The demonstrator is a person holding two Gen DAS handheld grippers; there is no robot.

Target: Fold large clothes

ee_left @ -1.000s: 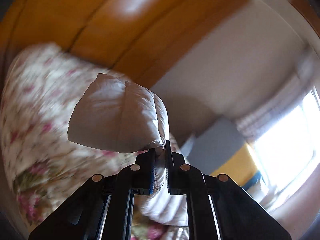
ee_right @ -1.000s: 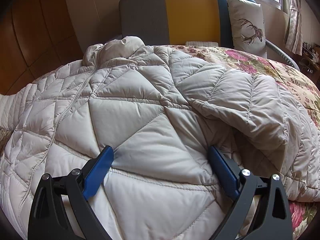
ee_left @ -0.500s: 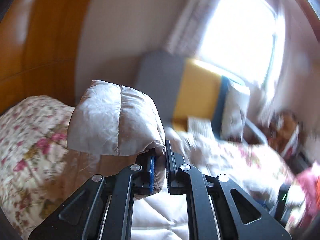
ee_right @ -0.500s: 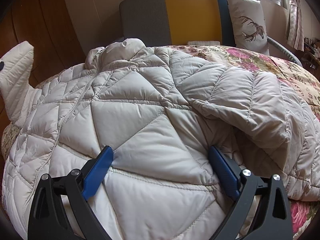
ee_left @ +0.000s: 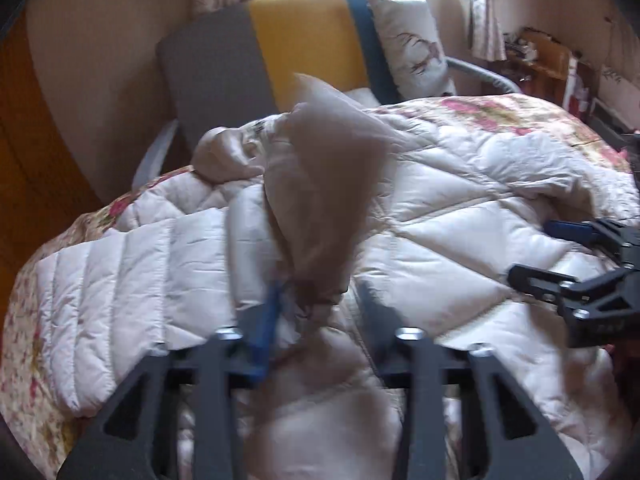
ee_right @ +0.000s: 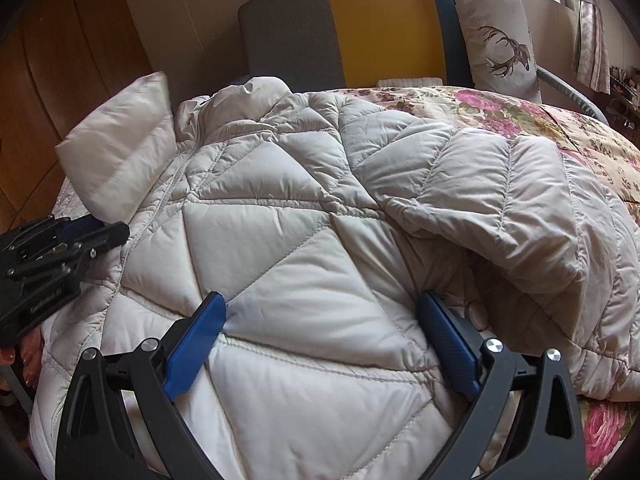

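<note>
While the left wrist view shows the left tongs (ee_left: 316, 320) apart with the blurred sleeve cuff (ee_left: 328, 184) loose between them, apparently dropping onto the quilted coat (ee_left: 460, 216), the right wrist view shows the right tongs (ee_right: 320, 344) spread wide, pressing the coat flat on the floral bed (ee_right: 560, 128).

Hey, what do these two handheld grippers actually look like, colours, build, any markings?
Both match: the right gripper has a matte black cut-out frame, silver pivot screws and blue ridged pads on its fingers. The left gripper is the same black with a blue pad and small white lettering, too small to read.
</note>
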